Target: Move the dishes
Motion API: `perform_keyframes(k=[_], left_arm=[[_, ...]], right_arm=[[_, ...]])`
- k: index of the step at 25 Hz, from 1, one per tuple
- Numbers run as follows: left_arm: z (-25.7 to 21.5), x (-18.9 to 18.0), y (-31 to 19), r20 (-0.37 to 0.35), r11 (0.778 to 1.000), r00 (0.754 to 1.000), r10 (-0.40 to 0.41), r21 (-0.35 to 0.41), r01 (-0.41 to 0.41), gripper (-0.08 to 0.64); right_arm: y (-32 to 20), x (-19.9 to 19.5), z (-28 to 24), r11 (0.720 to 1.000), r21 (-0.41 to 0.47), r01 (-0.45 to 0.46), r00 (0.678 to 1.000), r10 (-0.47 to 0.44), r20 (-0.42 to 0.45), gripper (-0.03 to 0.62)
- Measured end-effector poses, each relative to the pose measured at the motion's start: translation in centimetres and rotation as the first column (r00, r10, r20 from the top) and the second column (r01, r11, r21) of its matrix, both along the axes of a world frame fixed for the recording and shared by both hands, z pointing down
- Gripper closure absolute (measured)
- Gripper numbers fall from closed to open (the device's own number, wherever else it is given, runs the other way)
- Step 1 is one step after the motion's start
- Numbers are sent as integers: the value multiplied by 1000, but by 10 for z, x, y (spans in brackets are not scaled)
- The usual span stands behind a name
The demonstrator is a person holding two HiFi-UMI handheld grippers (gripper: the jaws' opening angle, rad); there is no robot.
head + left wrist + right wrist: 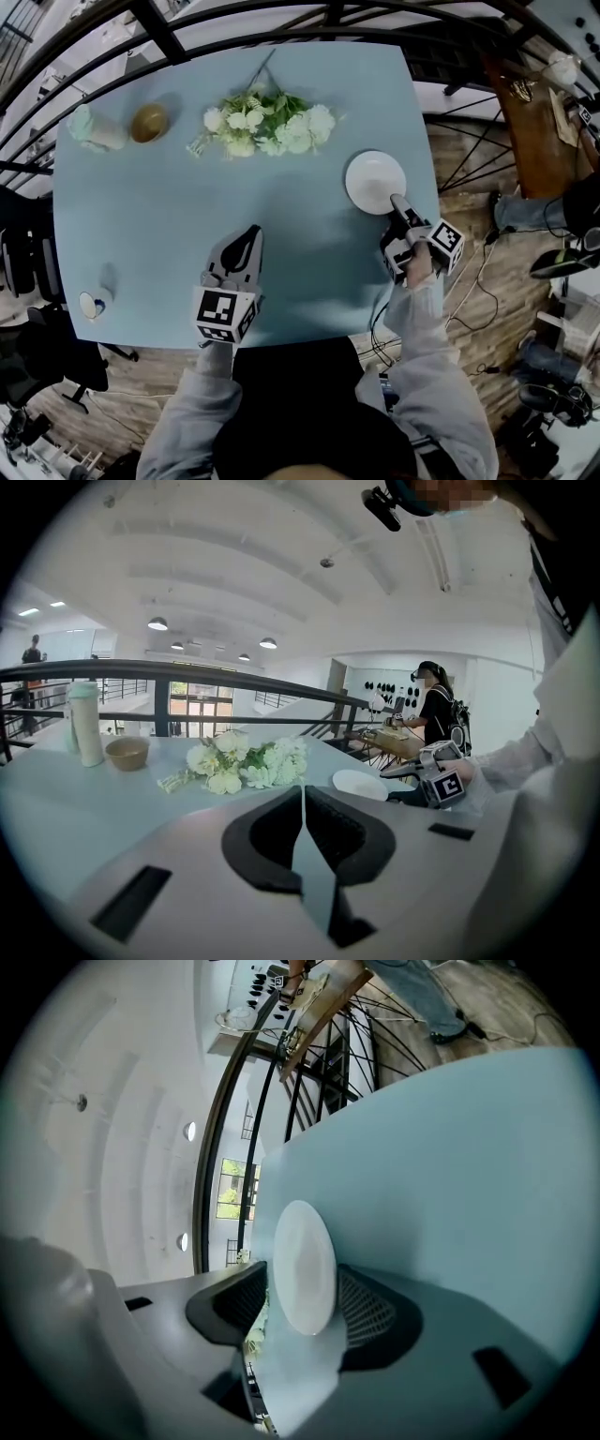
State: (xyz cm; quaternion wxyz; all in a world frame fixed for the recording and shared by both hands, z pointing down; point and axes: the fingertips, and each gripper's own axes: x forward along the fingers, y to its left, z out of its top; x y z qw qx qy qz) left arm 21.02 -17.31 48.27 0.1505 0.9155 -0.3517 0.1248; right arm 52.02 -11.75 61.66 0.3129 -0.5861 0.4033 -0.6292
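A white plate (375, 181) lies on the light blue table (169, 225) near its right edge. My right gripper (397, 201) reaches onto the plate's near rim. In the right gripper view the plate (302, 1232) stands between the two jaws, with both pads against its rim. My left gripper (249, 234) hovers over the middle front of the table, jaws shut with nothing in them; its tips (302, 793) meet in the left gripper view. From there the plate (359, 784) and the right gripper (394, 772) show to the right.
White flowers (270, 122) lie at the table's far middle. A brown bowl (148, 122) and a pale bottle (94, 131) sit far left, a small cup (92, 304) near left. A dark railing (159, 33) runs behind. A person (437, 714) stands beyond.
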Motion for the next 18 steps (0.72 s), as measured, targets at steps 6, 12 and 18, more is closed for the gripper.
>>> perform_keyframes(k=[6,12,18], left_arm=[[-1,1,-1,13,1000,1000,-15,6,14,535],[3,-6,-1,25,999,999,-38,3,38,535],[3,-11,6,22,998,998,-56,2,56,535]], right_arm=[[2,2,16,996,-83,-6,1000,6,-7,540],[1,2,16,999,-7,-35,999,35,15,566],[3,5,3,991,117,-57,998,57,9,575]])
